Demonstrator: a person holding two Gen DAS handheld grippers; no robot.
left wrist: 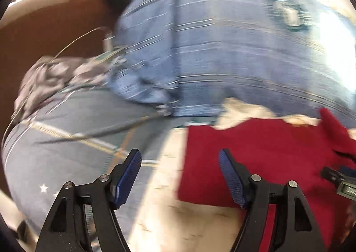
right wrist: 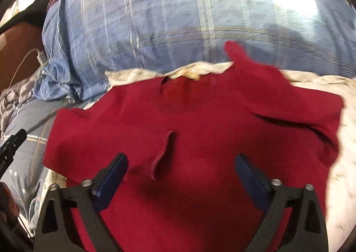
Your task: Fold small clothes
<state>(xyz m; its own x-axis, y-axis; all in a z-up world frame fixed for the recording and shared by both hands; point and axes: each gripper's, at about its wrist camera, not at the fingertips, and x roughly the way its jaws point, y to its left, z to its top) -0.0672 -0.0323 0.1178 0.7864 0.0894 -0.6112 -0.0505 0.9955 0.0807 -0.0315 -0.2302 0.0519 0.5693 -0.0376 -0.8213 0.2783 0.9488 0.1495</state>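
A small red garment (right wrist: 200,131) lies spread on a cream sheet (right wrist: 322,87), with a raised hem flap (right wrist: 163,151) near its middle. My right gripper (right wrist: 180,157) hovers over the garment, jaws wide apart, and the flap rises between its fingers without the pads pressing on it. My left gripper (left wrist: 179,154) stands open at the garment's left edge (left wrist: 255,158), above the cream sheet (left wrist: 160,185), with nothing between its fingers. Its tip also shows at the left border of the right wrist view, and the right gripper's tip (left wrist: 340,178) shows at the right of the left wrist view.
A bulky blue checked duvet (right wrist: 155,24) rises just behind the garment. A grey-blue cover with stars (left wrist: 55,151) lies to the left, with a crumpled patterned cloth (left wrist: 49,78) beyond it. A white charger (right wrist: 41,57) and cable sit by a brown wall (left wrist: 49,29).
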